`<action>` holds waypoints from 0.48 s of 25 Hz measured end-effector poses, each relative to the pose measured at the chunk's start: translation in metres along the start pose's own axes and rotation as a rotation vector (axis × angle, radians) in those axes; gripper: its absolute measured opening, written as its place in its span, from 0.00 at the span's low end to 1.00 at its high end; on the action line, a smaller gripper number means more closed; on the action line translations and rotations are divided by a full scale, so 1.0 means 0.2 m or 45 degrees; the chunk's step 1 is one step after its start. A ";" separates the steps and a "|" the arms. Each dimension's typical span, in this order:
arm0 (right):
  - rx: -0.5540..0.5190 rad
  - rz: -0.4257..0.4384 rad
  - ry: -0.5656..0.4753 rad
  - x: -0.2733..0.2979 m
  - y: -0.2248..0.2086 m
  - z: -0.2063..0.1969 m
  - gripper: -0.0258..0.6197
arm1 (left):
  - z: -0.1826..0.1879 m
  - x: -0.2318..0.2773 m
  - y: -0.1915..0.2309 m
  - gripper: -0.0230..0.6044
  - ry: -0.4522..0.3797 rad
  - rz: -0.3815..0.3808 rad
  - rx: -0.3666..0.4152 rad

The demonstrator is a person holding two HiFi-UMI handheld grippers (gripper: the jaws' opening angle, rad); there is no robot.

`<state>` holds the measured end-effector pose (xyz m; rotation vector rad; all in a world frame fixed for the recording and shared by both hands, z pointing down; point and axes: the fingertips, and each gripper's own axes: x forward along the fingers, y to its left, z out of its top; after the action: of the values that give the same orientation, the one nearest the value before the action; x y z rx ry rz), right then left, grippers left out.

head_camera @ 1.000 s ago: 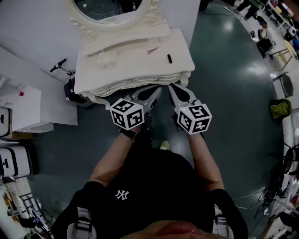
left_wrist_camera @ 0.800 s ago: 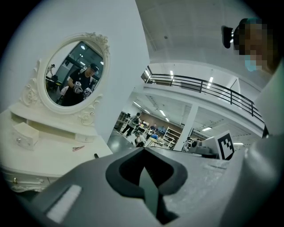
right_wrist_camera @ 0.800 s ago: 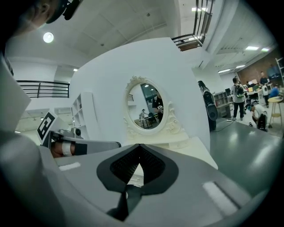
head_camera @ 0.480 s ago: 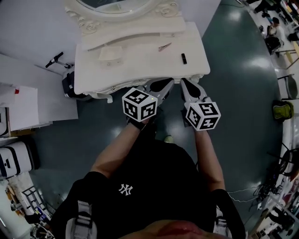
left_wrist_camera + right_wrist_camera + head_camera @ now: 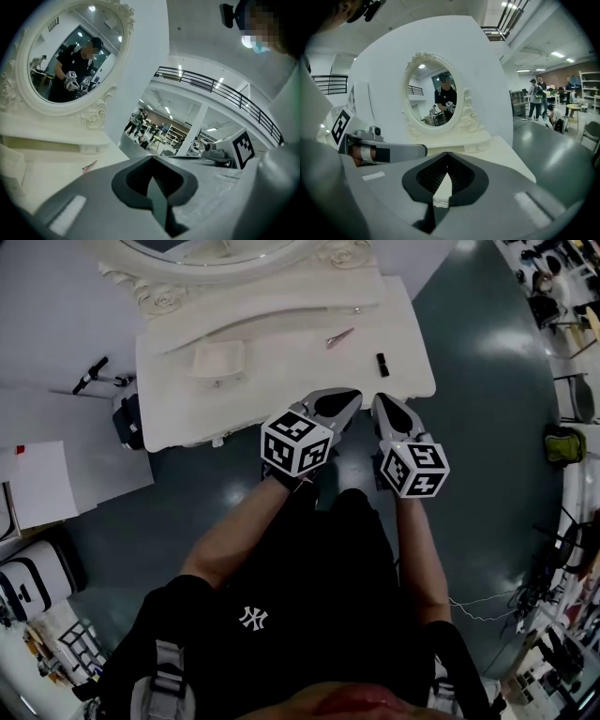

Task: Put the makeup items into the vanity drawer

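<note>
Right tool [image 5: 382,402] closed, black makeup item [image 5: 382,364] just beyond

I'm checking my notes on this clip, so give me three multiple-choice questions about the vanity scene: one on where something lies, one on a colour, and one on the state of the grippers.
1. Where does the small black stick lie on the cream-white carved vanity top?
A) near its right edge
B) near its left edge
C) inside the mirror frame

2. What colour is the thin pointed clip?
A) blue
B) reddish
C) green

3. How do the jaws of the left gripper and the right gripper stand?
A) both together
B) both wide apart
C) shut on the black stick

Answers:
1 A, the head view shows it right of the clip, close to the right edge.
2 B, it looks reddish against the pale top.
3 A, each gripper view shows the tips meeting with nothing between them.
</note>
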<state>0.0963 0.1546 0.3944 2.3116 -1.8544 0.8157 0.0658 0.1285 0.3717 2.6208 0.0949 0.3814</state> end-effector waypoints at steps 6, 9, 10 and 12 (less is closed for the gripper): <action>-0.005 -0.071 0.077 0.10 -0.15 -0.06 0.09 | -0.04 0.14 0.11 0.04 0.046 -0.014 -0.031; -0.018 -0.084 0.112 0.18 -0.25 -0.07 0.10 | -0.06 0.23 0.16 0.04 0.067 -0.012 -0.032; -0.022 -0.085 0.126 0.21 -0.29 -0.08 0.10 | -0.07 0.26 0.17 0.04 0.074 -0.008 -0.031; -0.028 -0.083 0.165 0.27 -0.37 -0.11 0.12 | -0.09 0.33 0.21 0.04 0.089 0.007 -0.036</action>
<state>0.1641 0.1350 0.4558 2.2358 -1.7172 0.9081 0.1232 0.1092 0.4233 2.5803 0.1051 0.4727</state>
